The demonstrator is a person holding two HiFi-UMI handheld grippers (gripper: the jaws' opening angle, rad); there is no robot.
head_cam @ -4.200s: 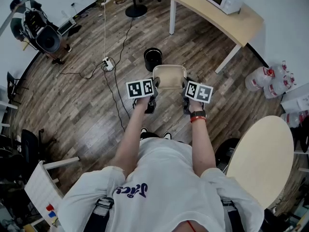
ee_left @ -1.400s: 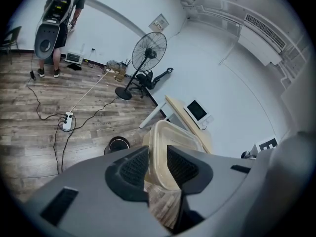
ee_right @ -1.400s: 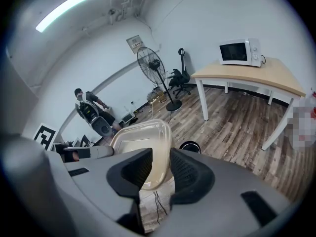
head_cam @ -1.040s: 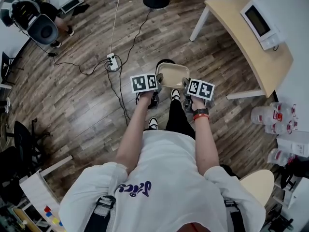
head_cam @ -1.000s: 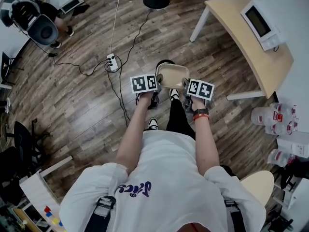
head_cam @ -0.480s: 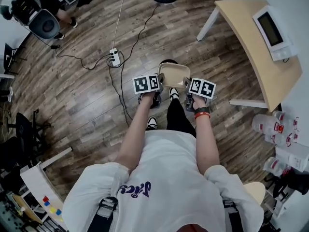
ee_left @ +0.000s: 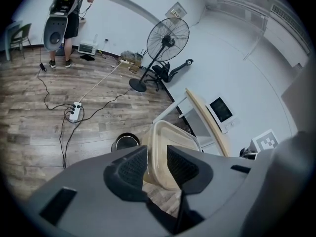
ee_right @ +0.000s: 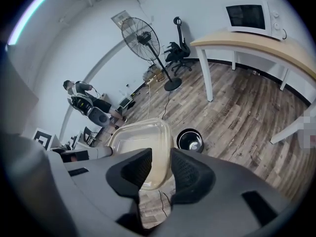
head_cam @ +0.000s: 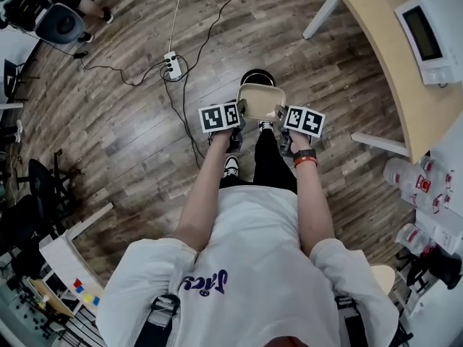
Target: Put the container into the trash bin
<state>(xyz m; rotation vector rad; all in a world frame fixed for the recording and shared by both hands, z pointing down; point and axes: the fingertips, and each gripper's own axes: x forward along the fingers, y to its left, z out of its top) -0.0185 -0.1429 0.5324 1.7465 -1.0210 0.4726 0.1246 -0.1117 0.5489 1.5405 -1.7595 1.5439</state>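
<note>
A pale beige plastic container (head_cam: 260, 100) hangs in the air between both grippers, open side up. My left gripper (head_cam: 240, 111) is shut on its left rim, the wall pinched between the pads (ee_left: 157, 163). My right gripper (head_cam: 279, 114) is shut on the right rim in the same way (ee_right: 161, 169). The container (ee_left: 177, 136) (ee_right: 140, 141) sits tilted just on my side of the trash bin. The trash bin (head_cam: 257, 76) is small, round and black and stands on the wooden floor, partly hidden behind the container's far edge. It shows empty-looking and open in both gripper views (ee_left: 126, 142) (ee_right: 190, 140).
A power strip (head_cam: 172, 65) with trailing cables lies on the floor left of the bin. A wooden table (head_cam: 391, 56) with a microwave (head_cam: 427, 31) stands at the right, water bottles (head_cam: 416, 183) beside it. A standing fan (ee_left: 168, 38) and a person with equipment (head_cam: 51, 16) are farther off.
The person has stepped toward the bin. Both grippers have sunk with the container, and the bin now lies just beyond the container's far edge.
</note>
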